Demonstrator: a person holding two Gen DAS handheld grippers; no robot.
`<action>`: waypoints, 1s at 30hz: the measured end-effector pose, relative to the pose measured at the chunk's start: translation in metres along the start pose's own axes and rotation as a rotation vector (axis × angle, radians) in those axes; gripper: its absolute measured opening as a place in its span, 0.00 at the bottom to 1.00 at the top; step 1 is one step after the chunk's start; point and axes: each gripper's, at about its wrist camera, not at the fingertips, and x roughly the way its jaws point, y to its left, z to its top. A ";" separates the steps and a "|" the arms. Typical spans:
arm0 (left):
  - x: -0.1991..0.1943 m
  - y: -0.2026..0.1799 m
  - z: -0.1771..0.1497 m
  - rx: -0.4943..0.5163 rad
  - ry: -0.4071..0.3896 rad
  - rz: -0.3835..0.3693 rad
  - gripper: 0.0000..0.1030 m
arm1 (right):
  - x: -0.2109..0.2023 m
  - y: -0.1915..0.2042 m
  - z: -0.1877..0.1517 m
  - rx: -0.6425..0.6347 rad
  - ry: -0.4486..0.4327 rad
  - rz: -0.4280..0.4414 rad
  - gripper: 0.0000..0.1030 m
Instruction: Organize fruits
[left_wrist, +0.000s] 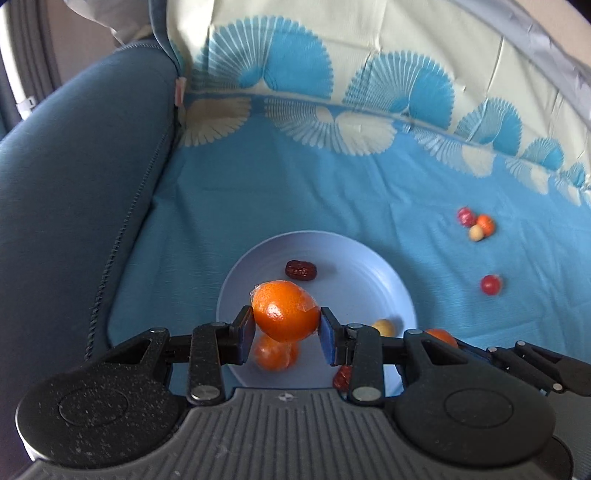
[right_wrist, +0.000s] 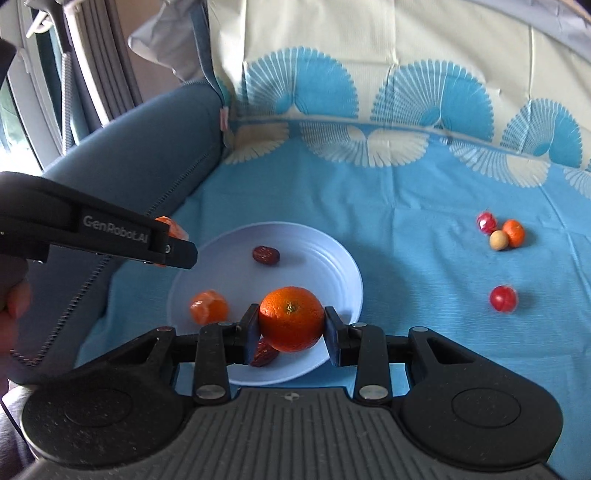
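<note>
This looks like a room in a home. A soft dark blue sofa arm (right_wrist: 140, 155) with stitched seams stands on the left. Over the seat lies a blue and cream cloth (right_wrist: 369, 206) with fan shapes on it. A pale blue plate (right_wrist: 325, 258) sits on the cloth, with small fruits (right_wrist: 502, 232) lying loose nearby. Behind the sofa hang grey curtains (right_wrist: 107, 62), and daylight comes in by a window frame (right_wrist: 22, 96).
</note>
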 end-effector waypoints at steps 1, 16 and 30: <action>0.008 0.000 0.001 0.007 0.010 -0.002 0.39 | 0.007 -0.001 -0.001 -0.001 0.008 0.000 0.36; 0.014 0.017 0.007 0.005 -0.053 0.019 1.00 | 0.046 0.002 -0.001 -0.061 0.035 0.000 0.82; -0.116 0.026 -0.083 -0.104 -0.006 0.088 1.00 | -0.096 0.017 -0.029 -0.037 0.045 0.012 0.99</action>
